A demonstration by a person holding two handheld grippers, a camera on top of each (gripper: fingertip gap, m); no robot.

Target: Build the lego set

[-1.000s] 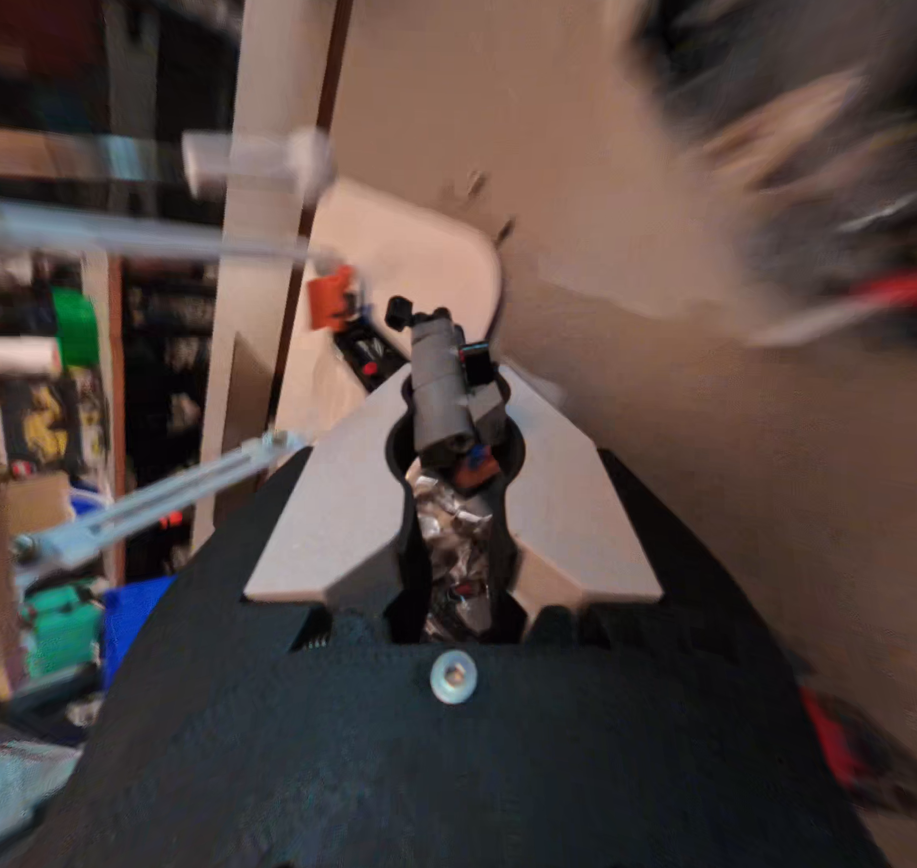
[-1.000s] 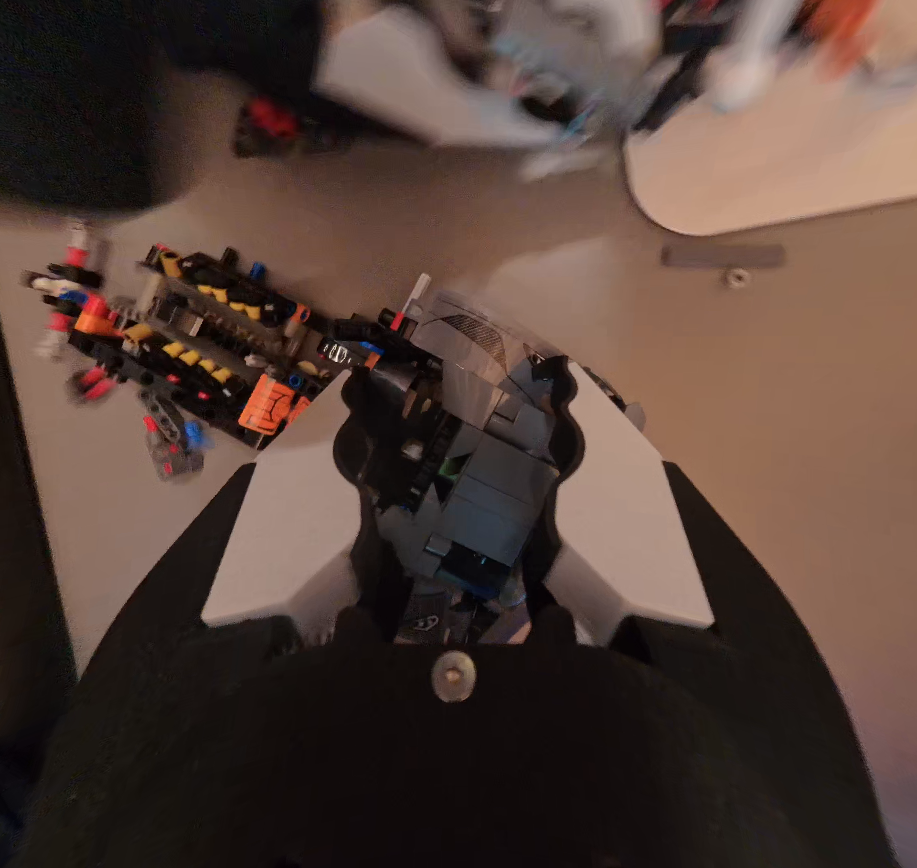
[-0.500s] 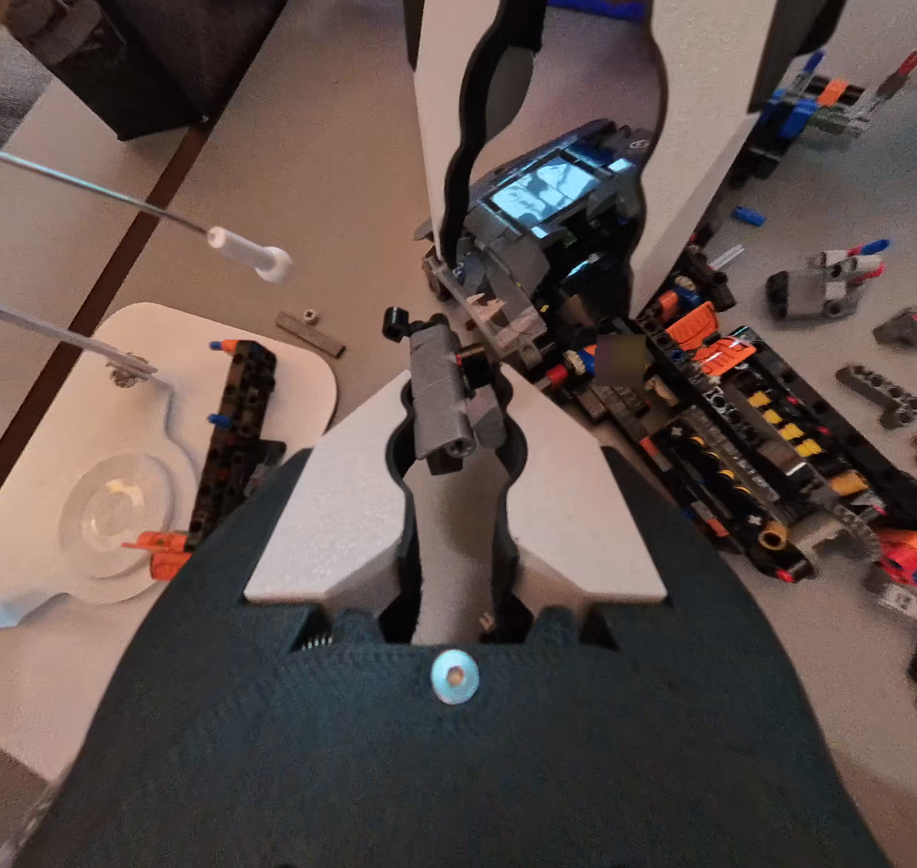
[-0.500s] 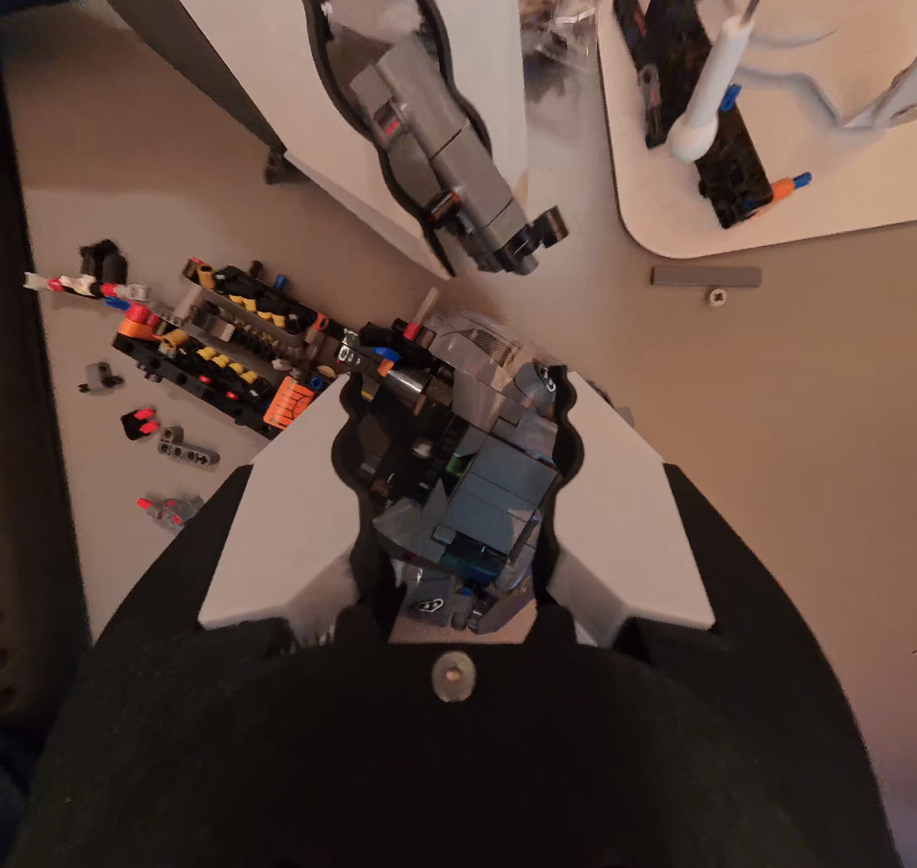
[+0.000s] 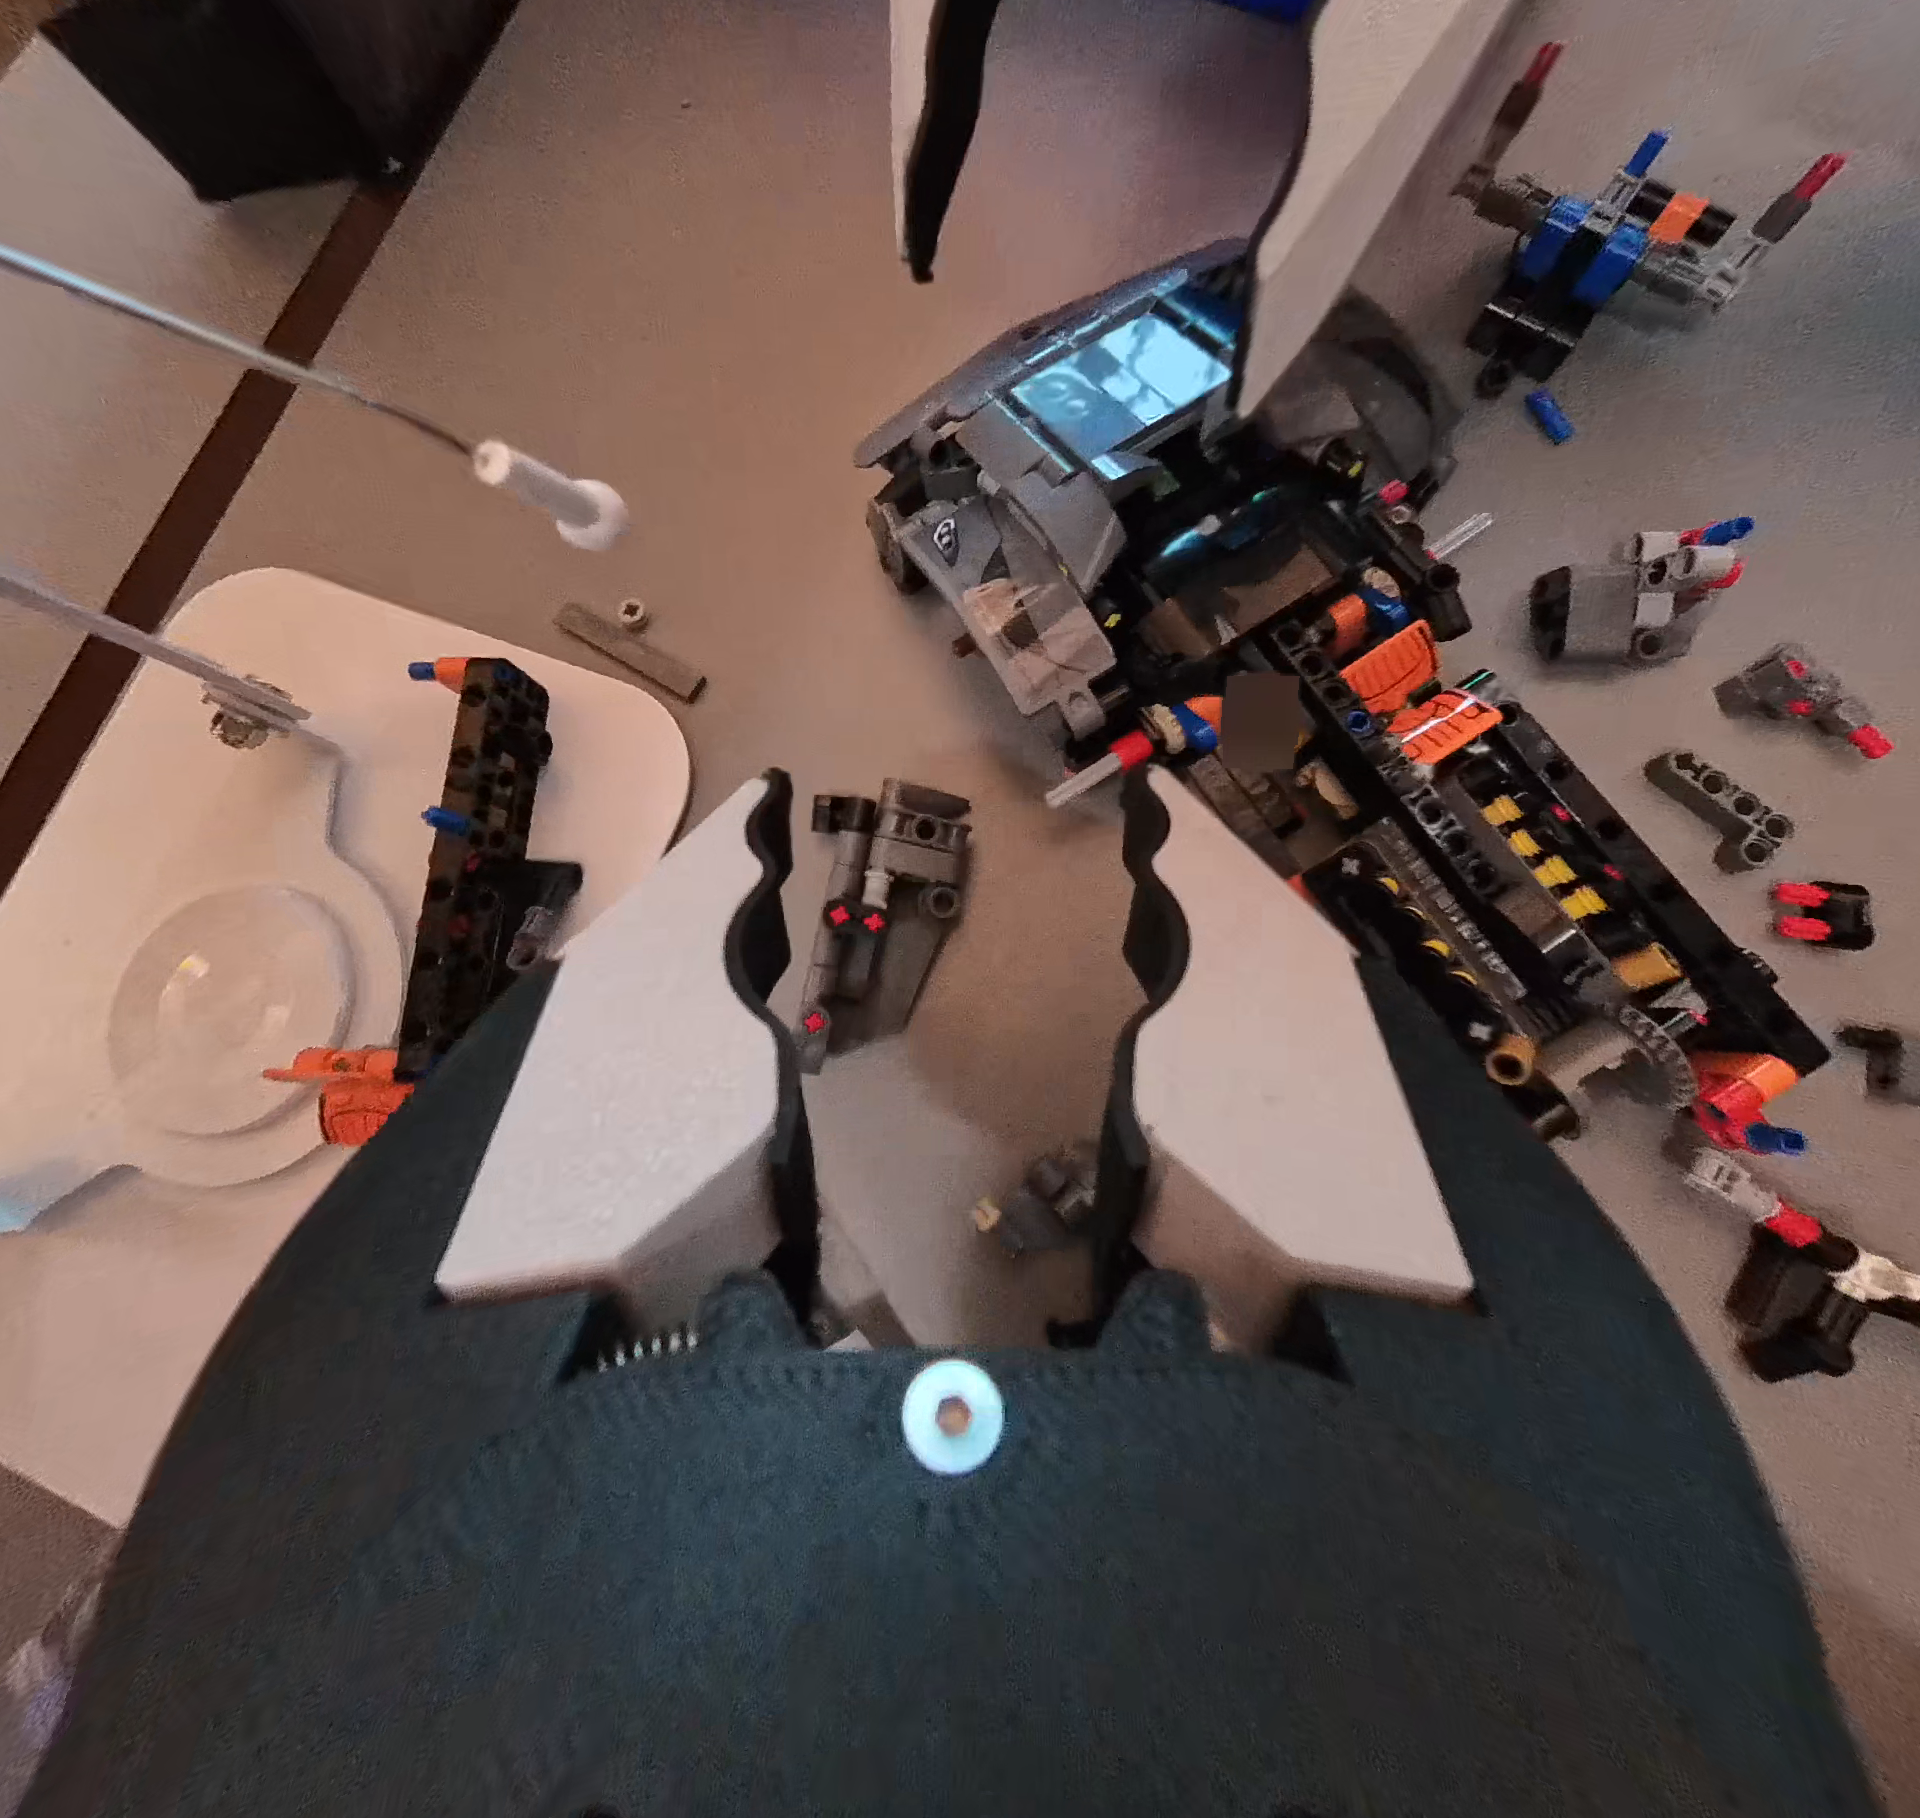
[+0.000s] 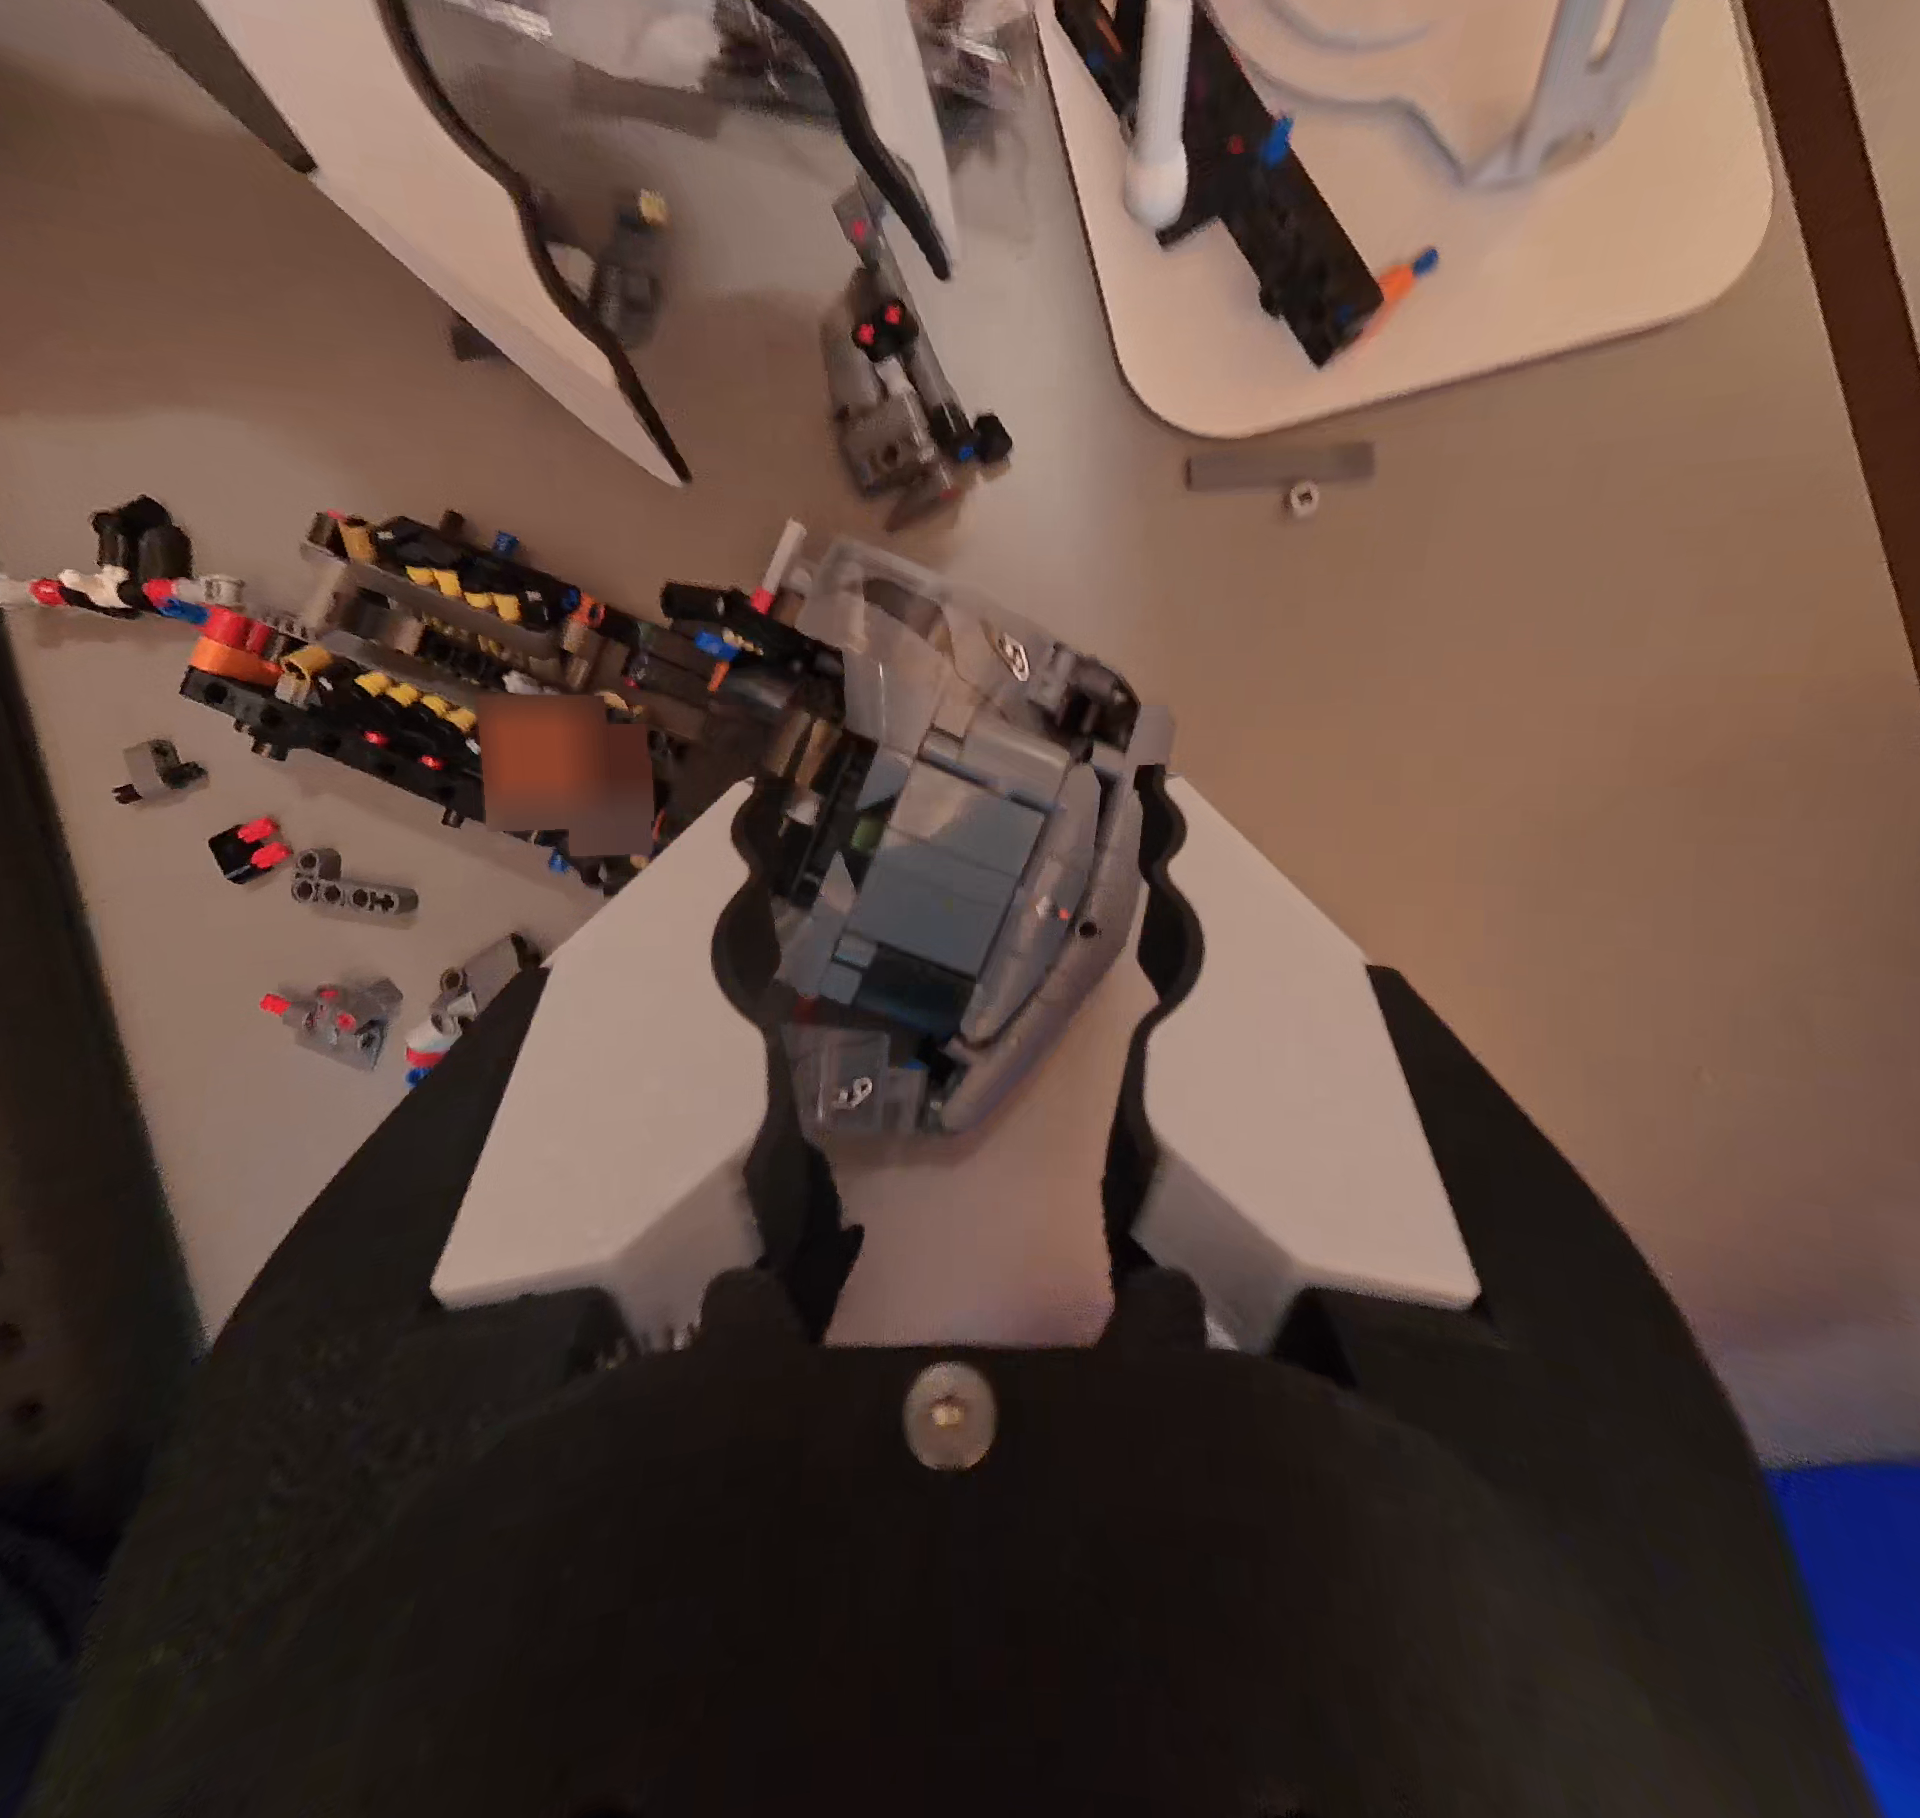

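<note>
My left gripper (image 5: 951, 792) is open and empty just above the table. A small grey subassembly with red pins (image 5: 883, 895) lies flat between its fingertips, nearer the left finger; it also shows in the right wrist view (image 6: 894, 386). The partly built car has a grey front body (image 5: 1039, 480) joined to a long black chassis with yellow and orange parts (image 5: 1507, 885). My right gripper (image 6: 948, 792) is open, its jaws standing wide on either side of the grey body (image 6: 956, 895). The right gripper also shows at the top of the left wrist view (image 5: 1086, 314).
A white base plate (image 5: 260, 646) at the left carries a black beam (image 5: 478, 833) and a clear lens (image 5: 229, 1010), with a white-tipped rod (image 5: 561, 495) above it. Loose pieces (image 5: 1621, 605) lie right of the chassis. A grey flat plate (image 5: 629, 651) lies near the base.
My left gripper swung back over the table, opened and let go of the grey subassembly, which now lies on the table. My right gripper stayed over the car's front.
</note>
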